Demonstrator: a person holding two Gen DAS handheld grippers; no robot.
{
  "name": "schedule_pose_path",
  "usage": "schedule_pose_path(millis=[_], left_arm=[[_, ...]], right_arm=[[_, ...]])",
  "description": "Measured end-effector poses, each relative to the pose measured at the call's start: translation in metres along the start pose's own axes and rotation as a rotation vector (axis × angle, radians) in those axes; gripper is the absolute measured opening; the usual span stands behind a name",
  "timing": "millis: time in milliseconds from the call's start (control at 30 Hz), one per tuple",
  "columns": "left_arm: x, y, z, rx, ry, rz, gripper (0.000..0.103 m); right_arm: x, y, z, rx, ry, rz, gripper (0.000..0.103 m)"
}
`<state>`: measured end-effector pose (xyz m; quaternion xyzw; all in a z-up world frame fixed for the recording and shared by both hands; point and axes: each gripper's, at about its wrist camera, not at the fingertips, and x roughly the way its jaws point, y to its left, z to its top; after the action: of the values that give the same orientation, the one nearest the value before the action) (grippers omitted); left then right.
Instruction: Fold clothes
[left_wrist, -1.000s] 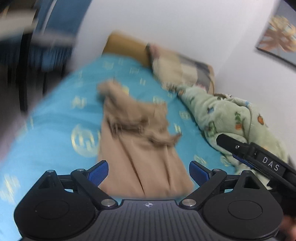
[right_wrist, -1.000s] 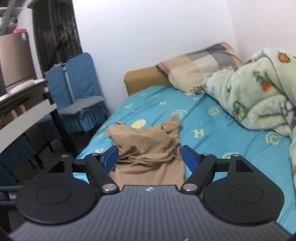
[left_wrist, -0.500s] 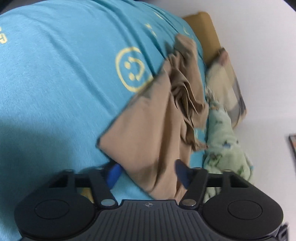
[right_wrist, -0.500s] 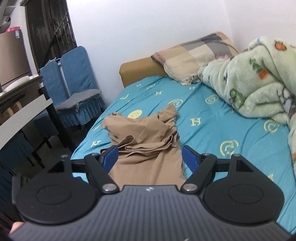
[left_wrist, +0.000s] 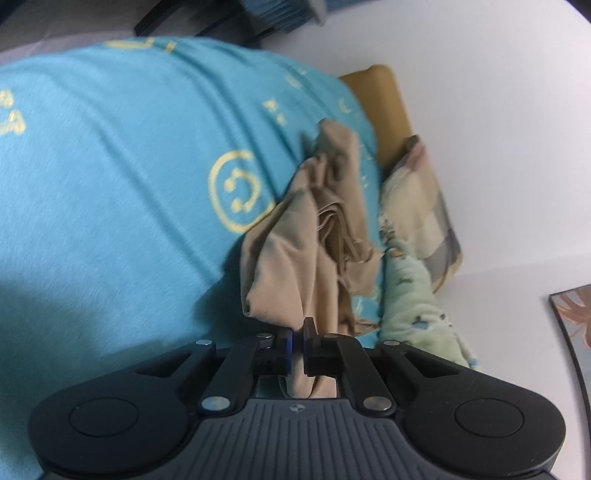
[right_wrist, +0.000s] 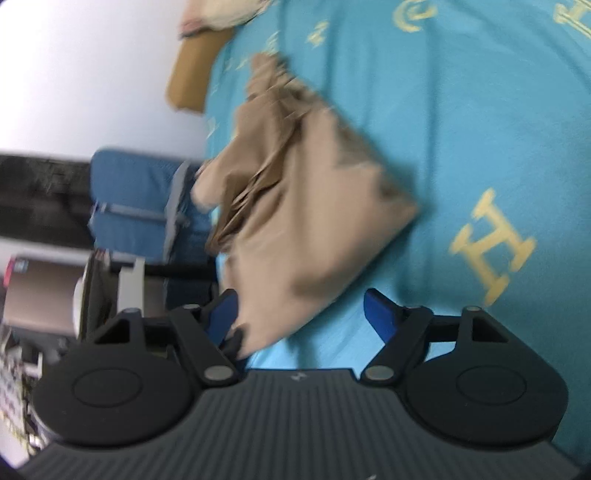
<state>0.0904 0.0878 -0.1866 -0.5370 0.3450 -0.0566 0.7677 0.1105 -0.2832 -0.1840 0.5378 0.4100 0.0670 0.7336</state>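
The left gripper (left_wrist: 297, 338) is closed down to a thin slit, and a pinch of the tan garment (left_wrist: 295, 258) is clamped between its fingers (left_wrist: 309, 325), with cloth bunched behind them. The hold is at the near edge, by one near corner. The right gripper (right_wrist: 300, 314) is seen with a wide gap that is closing; the other near corner of the garment (right_wrist: 314, 221) lies inside that gap, close against the left-hand finger (right_wrist: 221, 314) in this view, but no pressing of the pads on it can be made out.

The garment is spread on the bed (left_wrist: 110, 184), over a teal sheet printed with yellow marks. Its near part is flat and smooth; its far part is rumpled into loose pleats. Beyond it a pillow (left_wrist: 424, 214) and a green blanket (left_wrist: 413, 295) are seen, and a blue chair (right_wrist: 136, 199) stands beside the bed.

The cloth is judged thin, light and limp, with some stretch, so it should sag and slide wherever it is unsupported. A matching hold on both near corners, at the hem and not through the loose folds, is judged best, so that the edge can be lifted taut and level and only one layer is carried.
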Motion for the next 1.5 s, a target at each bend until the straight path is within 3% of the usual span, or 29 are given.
schedule_pose_path(millis=[67, 133, 200, 367, 533, 800, 967, 1133, 1300, 1367, 1500], left_arm=[[-0.002, -0.004, 0.001, 0.010, -0.012, -0.016, 0.005], [-0.005, -0.008, 0.002, 0.016, -0.015, -0.027, 0.005], [-0.009, -0.016, 0.000, 0.047, -0.024, -0.045, 0.004], [-0.036, -0.049, -0.003, 0.177, -0.082, -0.124, 0.004], [-0.091, -0.080, -0.019, 0.279, -0.127, -0.198, 0.004], [-0.198, -0.076, -0.076, 0.330, -0.119, -0.248, 0.004], [-0.221, -0.073, -0.101, 0.381, -0.108, -0.224, 0.004], [-0.186, -0.096, -0.071, 0.372, -0.096, -0.147, 0.005], [-0.108, -0.117, -0.015, 0.295, -0.073, -0.027, 0.005], [-0.074, -0.119, 0.003, 0.314, -0.073, 0.011, 0.005], [-0.013, -0.109, 0.029, 0.371, -0.063, 0.045, 0.005]], right_arm=[[0.002, -0.010, 0.007, 0.037, -0.028, -0.019, 0.054], [0.005, -0.016, 0.012, 0.053, -0.047, -0.023, 0.018], [0.003, -0.011, 0.014, 0.017, -0.077, -0.023, 0.010], [-0.029, 0.032, 0.000, -0.185, -0.203, 0.043, 0.008], [-0.084, 0.067, -0.027, -0.378, -0.299, 0.090, 0.008], [-0.167, 0.058, -0.095, -0.427, -0.367, 0.160, 0.008], [-0.194, 0.043, -0.126, -0.442, -0.406, 0.136, 0.008], [-0.176, 0.062, -0.091, -0.374, -0.342, 0.117, 0.008], [-0.125, 0.095, -0.026, -0.264, -0.221, 0.051, 0.008], [-0.096, 0.107, -0.003, -0.284, -0.206, -0.007, 0.008], [-0.044, 0.097, 0.029, -0.289, -0.192, -0.038, 0.008]])
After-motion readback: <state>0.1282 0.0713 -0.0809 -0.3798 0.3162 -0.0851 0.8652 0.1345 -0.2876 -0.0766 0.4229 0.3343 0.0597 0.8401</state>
